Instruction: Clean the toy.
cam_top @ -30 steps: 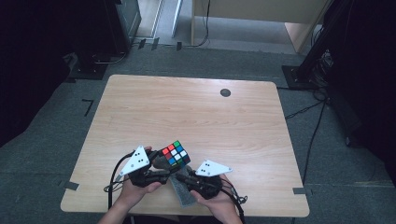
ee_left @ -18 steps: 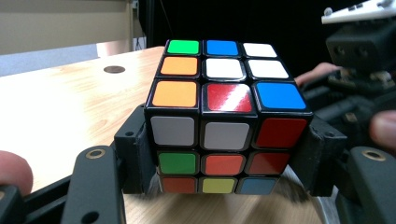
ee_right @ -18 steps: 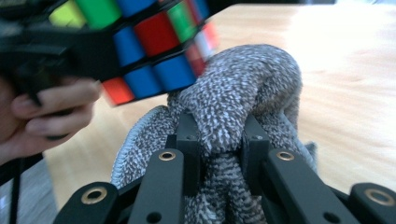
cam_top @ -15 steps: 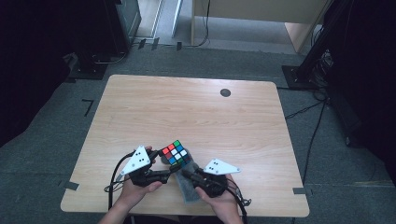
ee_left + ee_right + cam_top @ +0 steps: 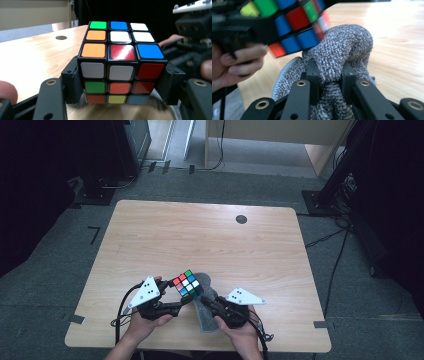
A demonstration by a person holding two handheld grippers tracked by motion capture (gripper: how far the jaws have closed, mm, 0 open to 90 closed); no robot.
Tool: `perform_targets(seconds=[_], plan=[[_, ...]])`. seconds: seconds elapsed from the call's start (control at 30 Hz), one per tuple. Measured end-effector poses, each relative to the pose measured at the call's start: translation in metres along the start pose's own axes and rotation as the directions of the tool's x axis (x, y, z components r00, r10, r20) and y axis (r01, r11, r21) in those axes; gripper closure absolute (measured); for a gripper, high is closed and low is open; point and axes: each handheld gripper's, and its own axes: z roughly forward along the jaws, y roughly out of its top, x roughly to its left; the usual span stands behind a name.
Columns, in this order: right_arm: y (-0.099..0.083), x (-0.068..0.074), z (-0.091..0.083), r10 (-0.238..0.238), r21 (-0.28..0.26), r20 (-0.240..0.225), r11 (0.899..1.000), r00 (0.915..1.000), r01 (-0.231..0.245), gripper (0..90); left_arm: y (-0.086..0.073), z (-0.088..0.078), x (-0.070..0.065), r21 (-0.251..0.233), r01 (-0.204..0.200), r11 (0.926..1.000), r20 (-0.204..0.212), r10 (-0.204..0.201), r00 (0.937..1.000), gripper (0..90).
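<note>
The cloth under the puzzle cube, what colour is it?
The speckled grey woven cloth is grey flecked with white. It shows best in the right gripper view.

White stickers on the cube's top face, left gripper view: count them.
3. On the cube top face: one at the centre, one right of it, one at the far right corner.

Even overhead light, dark surroundings (close cube [image 5: 294, 25] perhaps motion-blurred).

I see a light wooden tabletop [image 5: 150, 245]; a grey cloth [image 5: 206, 312] lies at its near edge, well apart from the dark round grommet [image 5: 241, 219].
</note>
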Motion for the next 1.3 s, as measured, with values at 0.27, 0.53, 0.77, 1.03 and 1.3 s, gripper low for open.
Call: perform_targets(seconds=[0.27, 0.53, 0.77, 1.03, 1.3], plan=[[0.002, 0.009, 0.004, -0.050, 0.016, 0.000, 0.999, 0.9988, 0.050, 75.5, 0.000, -0.002, 0.001, -0.002, -0.001, 1.0000, 0.006, 0.001, 1.0000, 34.1], [0.002, 0.001, -0.002, -0.008, -0.013, 0.030, 1.000, 0.9995, 0.008, 75.5, 0.000, -0.001, 0.001, 0.005, 0.000, 1.0000, -0.003, 0.000, 1.0000, 34.1], [-0.003, 0.020, 0.012, -0.076, 0.049, -0.027, 0.996, 0.9968, 0.077, 75.3, -0.002, 0.000, 0.002, 0.007, 0.003, 1.0000, 0.002, -0.003, 1.0000, 34.1], [0.003, 0.000, -0.003, -0.016, -0.013, 0.035, 1.000, 0.9993, 0.016, 75.4, -0.001, -0.001, 0.002, 0.004, 0.006, 1.0000, -0.002, -0.006, 1.0000, 34.1], [-0.003, 0.017, 0.012, -0.066, 0.043, -0.030, 0.997, 0.9973, 0.068, 75.2, -0.002, 0.000, 0.001, 0.009, 0.001, 1.0000, 0.002, -0.001, 1.0000, 34.1]])
